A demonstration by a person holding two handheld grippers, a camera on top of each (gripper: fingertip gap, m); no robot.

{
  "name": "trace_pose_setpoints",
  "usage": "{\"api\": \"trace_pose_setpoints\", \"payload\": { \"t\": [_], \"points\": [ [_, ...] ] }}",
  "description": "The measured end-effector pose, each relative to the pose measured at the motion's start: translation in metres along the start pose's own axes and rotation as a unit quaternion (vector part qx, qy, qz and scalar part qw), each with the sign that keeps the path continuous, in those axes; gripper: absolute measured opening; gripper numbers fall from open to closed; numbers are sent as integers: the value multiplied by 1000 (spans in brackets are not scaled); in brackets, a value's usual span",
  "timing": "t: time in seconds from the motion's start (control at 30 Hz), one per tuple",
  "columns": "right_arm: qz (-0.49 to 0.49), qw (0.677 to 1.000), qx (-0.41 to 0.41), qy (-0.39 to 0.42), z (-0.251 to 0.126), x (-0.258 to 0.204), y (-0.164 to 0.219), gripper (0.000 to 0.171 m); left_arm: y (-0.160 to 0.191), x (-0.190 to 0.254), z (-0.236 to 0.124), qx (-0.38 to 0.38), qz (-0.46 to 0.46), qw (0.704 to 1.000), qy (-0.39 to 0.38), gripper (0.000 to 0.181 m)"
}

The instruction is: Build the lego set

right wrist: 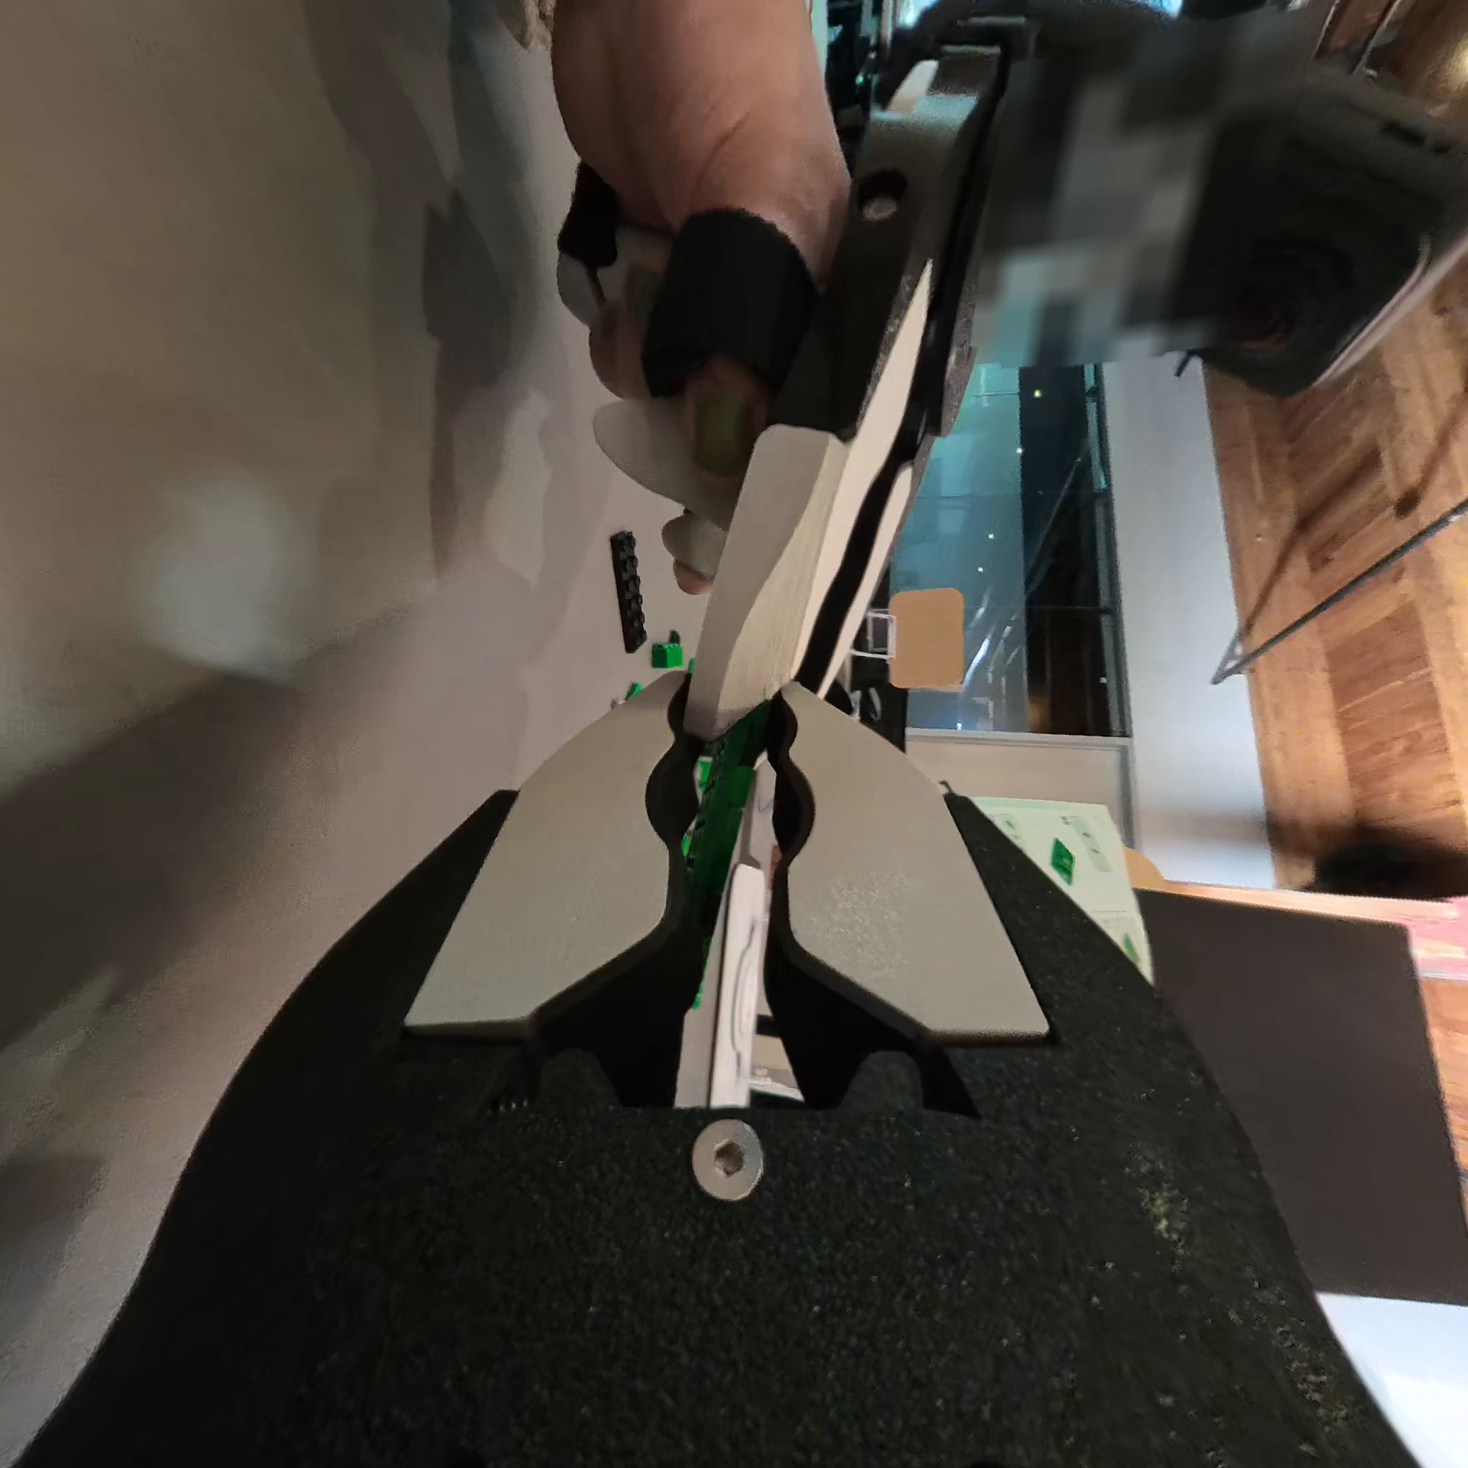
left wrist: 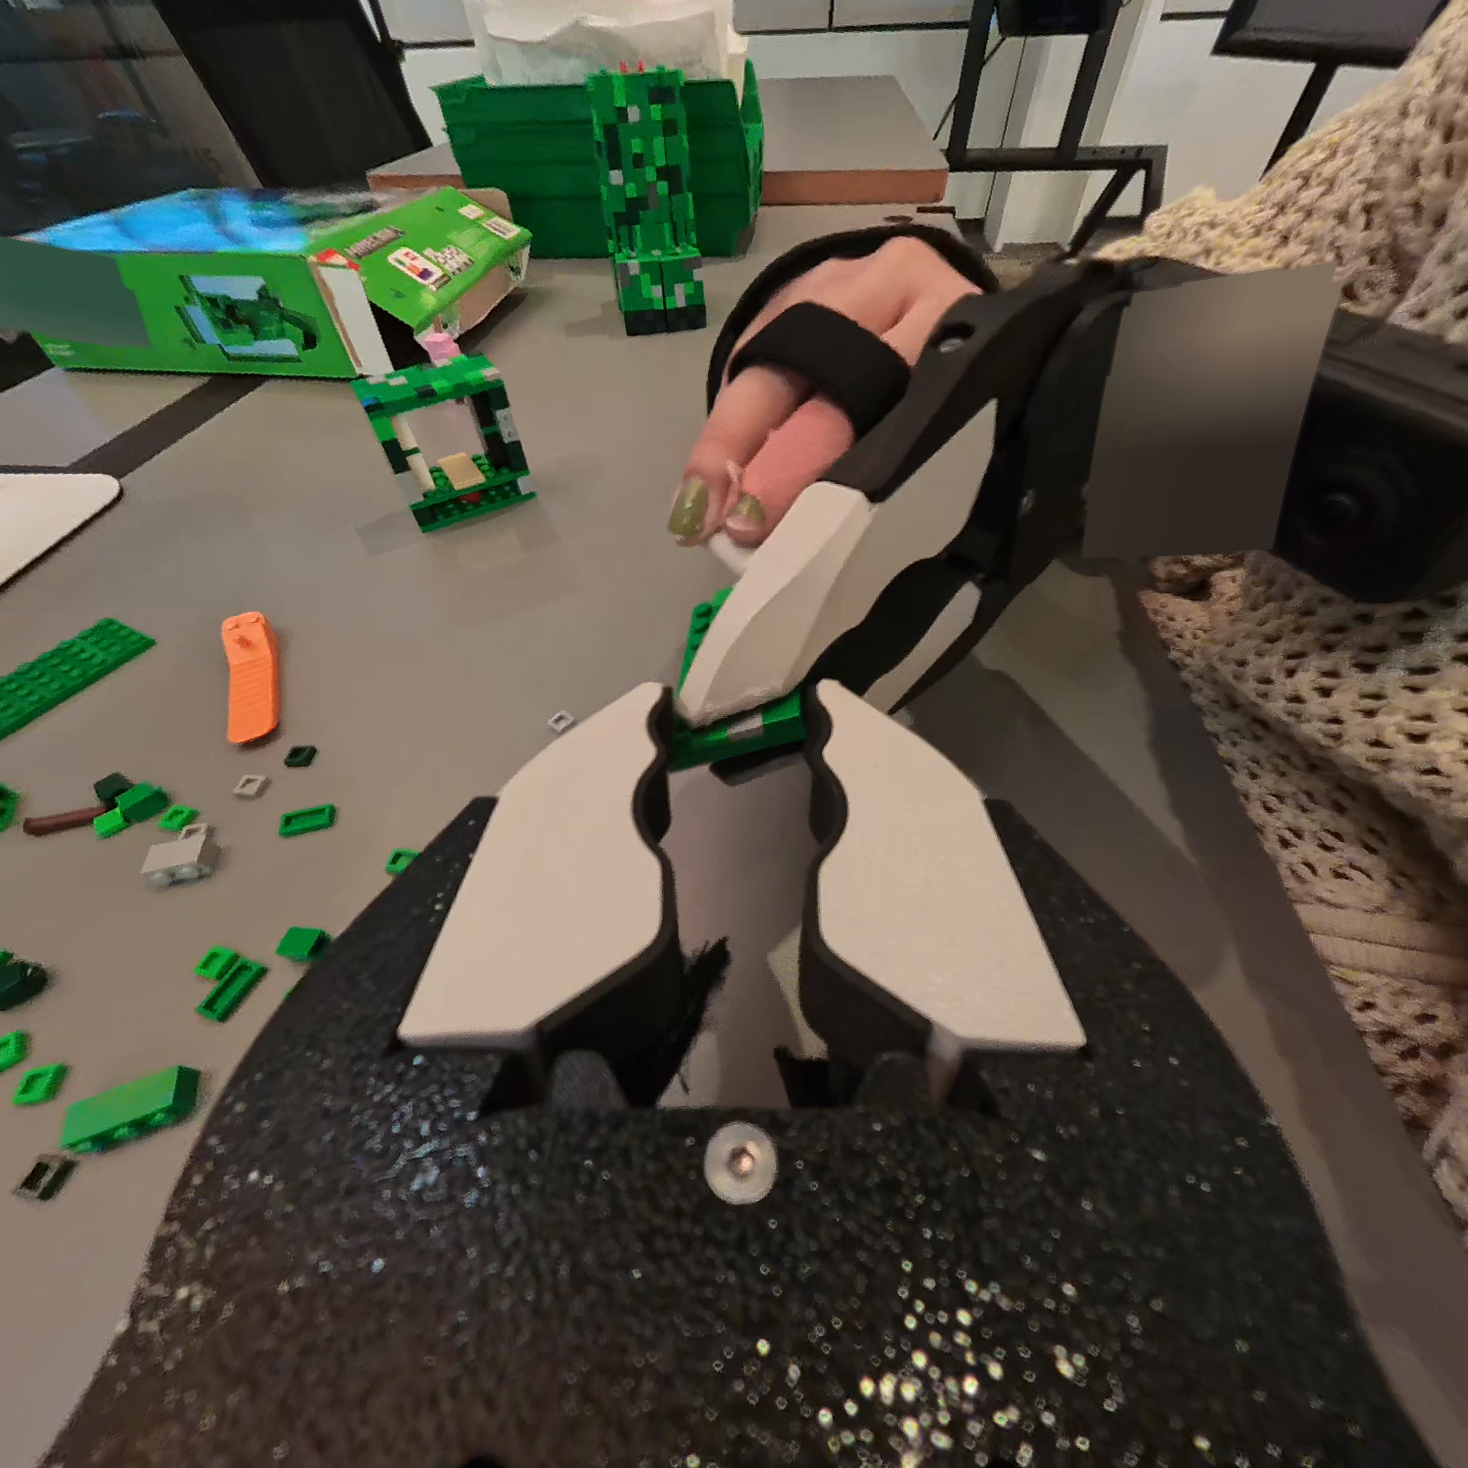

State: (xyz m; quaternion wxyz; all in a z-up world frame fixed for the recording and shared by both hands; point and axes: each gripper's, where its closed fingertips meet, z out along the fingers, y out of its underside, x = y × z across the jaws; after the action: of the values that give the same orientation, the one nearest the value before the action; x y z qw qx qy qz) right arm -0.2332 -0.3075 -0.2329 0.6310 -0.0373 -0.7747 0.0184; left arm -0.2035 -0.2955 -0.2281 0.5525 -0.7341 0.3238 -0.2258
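Observation:
A flat green Lego assembly (left wrist: 719,743) is held above the grey table (left wrist: 445,635), clamped from two sides. My left gripper (left wrist: 743,707) is shut on its near edge. My right gripper (left wrist: 762,683) comes down from the upper right and is shut on the same assembly, its white finger lying over the top. In the right wrist view my right gripper (right wrist: 729,697) holds the assembly (right wrist: 727,766) edge-on, and the left gripper (right wrist: 735,699) reaches in from above. Most of the assembly is hidden by fingers.
Left of the grippers lie loose green pieces (left wrist: 230,977), a green plate (left wrist: 63,675), an orange brick separator (left wrist: 253,675) and a grey piece (left wrist: 179,854). Farther back stand a small green frame build (left wrist: 453,445), a green blocky figure (left wrist: 647,198), an open box (left wrist: 238,286) and green bins (left wrist: 524,151). An instruction booklet (right wrist: 1064,858) lies to the right.

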Motion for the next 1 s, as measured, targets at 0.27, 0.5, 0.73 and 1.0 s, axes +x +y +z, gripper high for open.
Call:
{"api": "trace_pose_setpoints", "payload": {
  "t": [0.27,0.5,0.73,1.0],
  "points": [
    [87,995,46,-3,-3,6,-3,8,-12,1,-1,32,36,999,-19,32],
    [202,971,116,-55,-5,-6,-3,7,-5,-1,-8,-22,214,974,-70,38],
    [275,945,165,-60,-16,7,-2,7,0,-1,-5,-41,314,944,-99,15],
    [281,939,182,-82,-18,6,-12,7,0,2,-2,-45,368,921,-119,5]
  ]
}}
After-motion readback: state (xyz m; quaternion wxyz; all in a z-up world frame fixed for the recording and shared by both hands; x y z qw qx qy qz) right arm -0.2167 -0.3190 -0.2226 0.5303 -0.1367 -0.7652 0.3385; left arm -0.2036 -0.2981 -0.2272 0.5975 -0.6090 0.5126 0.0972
